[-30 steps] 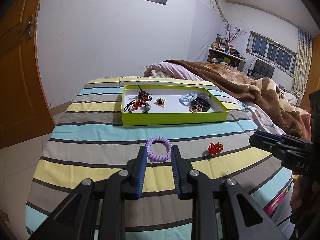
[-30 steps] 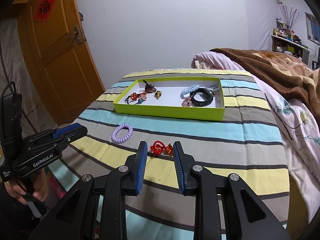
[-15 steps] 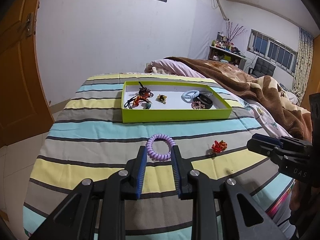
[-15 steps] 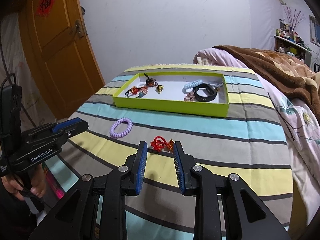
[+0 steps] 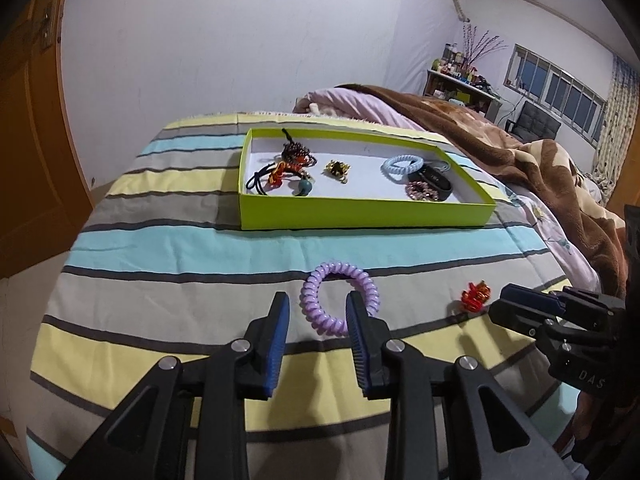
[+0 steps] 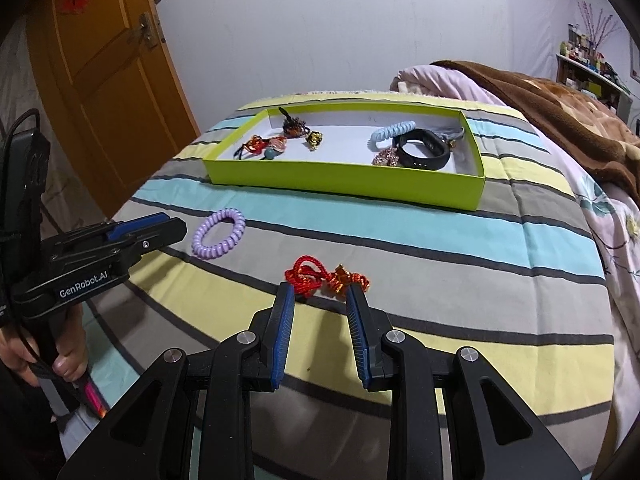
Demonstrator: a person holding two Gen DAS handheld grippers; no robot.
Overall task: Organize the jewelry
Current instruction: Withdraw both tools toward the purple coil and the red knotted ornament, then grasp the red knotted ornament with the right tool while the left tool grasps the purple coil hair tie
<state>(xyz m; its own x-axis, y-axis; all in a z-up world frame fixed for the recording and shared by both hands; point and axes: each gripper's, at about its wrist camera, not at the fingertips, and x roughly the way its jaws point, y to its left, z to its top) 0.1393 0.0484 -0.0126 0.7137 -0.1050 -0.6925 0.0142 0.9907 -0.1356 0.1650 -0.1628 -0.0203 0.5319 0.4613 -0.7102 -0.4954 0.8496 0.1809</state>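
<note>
Both grippers low and level, jaws parted.

The left gripper (image 5: 316, 312) points toward 12 o'clock, fingers spread; the right gripper (image 6: 320, 300) does likewise, while a hand (image 6: 44, 356) at 8 o'clock grips the left handle.

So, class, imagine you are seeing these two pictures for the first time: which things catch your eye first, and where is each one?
The shallow lime-green cardboard tray stands out first, sitting on the striped bedspread with jewelry inside. Nearer the cameras, a purple spiral hair tie lies just ahead of the open left gripper. A red knotted cord charm lies on the cloth just beyond the open right gripper.
</note>
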